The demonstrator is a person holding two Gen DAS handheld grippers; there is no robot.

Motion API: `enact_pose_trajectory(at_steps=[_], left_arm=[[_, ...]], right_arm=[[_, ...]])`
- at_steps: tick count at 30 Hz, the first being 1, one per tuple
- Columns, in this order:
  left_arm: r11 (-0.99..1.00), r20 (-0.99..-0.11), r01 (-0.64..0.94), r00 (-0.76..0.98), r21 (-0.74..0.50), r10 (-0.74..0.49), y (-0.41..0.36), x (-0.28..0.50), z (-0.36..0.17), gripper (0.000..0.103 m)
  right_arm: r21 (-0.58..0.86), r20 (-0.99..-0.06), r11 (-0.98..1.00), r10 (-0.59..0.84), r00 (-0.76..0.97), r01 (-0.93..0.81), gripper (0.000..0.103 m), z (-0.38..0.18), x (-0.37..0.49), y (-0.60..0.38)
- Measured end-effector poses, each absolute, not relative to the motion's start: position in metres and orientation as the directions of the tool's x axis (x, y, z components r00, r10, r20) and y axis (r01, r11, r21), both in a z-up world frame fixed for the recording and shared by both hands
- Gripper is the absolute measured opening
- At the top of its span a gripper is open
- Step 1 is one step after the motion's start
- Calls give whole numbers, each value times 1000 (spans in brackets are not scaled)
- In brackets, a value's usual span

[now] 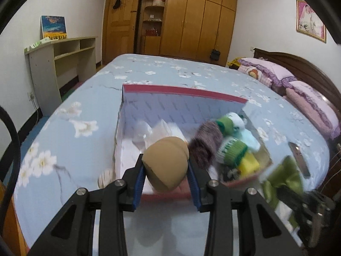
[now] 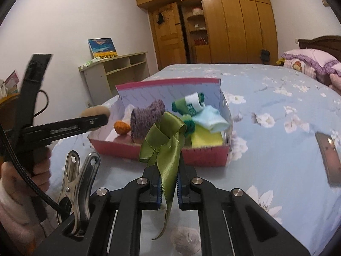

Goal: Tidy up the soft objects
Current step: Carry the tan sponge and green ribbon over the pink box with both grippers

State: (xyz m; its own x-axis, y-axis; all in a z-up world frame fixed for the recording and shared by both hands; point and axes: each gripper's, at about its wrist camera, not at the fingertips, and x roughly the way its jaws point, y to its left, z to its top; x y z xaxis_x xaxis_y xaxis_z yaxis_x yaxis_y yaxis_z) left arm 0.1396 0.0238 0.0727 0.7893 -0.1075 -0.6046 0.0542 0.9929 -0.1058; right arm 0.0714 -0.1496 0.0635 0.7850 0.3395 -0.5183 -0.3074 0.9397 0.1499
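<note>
Now my left tongs (image 1: 166, 170) grip a tan pad (image 1: 165, 166), my right tongs (image 2: 168, 185) pinch a green ribbon (image 2: 165, 145); next, I judge, both drop into the box (image 2: 204, 156) at twelve o'clock.

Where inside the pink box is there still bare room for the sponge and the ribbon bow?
Free: the white floor in the pink box's left part, between its left wall and the purple knit roll, apart from the tissue pack and an orange knit ball. Crowded: the right half, piled with green socks, a pale blue sock and a yellow cloth.
</note>
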Motion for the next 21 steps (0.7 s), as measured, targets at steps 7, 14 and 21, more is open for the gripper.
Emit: enact_pose_trajectory(at_steps=[7, 14, 21], left_arm=[[995, -621, 39, 779, -96, -90, 23, 167, 60, 39], [994, -634, 30, 768, -109, -92, 24, 174, 47, 57], [990, -634, 17, 766, -141, -103, 29, 174, 42, 68]], right_arm=[[117, -506, 941, 333, 796, -319, 11, 78, 81, -141], [117, -501, 941, 332, 799, -318, 11, 86, 98, -139], [143, -496, 937, 348, 796, -320, 11, 92, 126, -132]])
